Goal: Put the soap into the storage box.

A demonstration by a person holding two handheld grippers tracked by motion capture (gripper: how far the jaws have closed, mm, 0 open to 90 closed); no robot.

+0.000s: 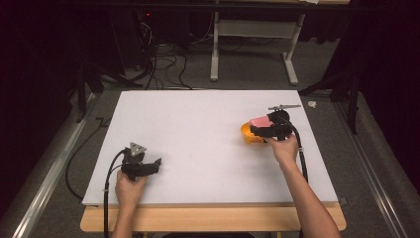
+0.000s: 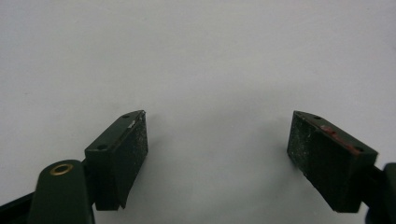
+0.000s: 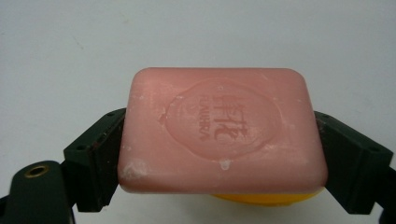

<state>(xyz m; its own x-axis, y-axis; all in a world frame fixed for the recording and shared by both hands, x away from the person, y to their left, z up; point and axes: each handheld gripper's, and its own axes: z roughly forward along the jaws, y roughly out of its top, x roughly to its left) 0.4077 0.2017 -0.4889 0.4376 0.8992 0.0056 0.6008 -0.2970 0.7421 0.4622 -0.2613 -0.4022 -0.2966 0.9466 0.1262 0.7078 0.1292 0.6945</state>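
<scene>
A pink bar of soap (image 3: 219, 130) with a stamped round seal lies flat between the two jaws of my right gripper (image 3: 219, 154), which is shut on its sides. Under the soap a yellow-orange dish (image 3: 266, 198) peeks out; whether the soap touches it I cannot tell. In the high view the soap (image 1: 259, 121) and the orange dish (image 1: 249, 134) sit at the right of the white board, with the right gripper (image 1: 262, 130) on them. My left gripper (image 1: 154, 163) rests open near the board's front left, and its jaws (image 2: 217, 158) stand wide apart over bare white surface.
The white board (image 1: 198, 129) covers a wooden table (image 1: 213, 218). A thin grey tool (image 1: 284, 106) lies just behind the right gripper. A small white scrap (image 1: 312, 104) lies off the board's far right corner. Cables and a white table frame (image 1: 252, 44) are on the floor beyond.
</scene>
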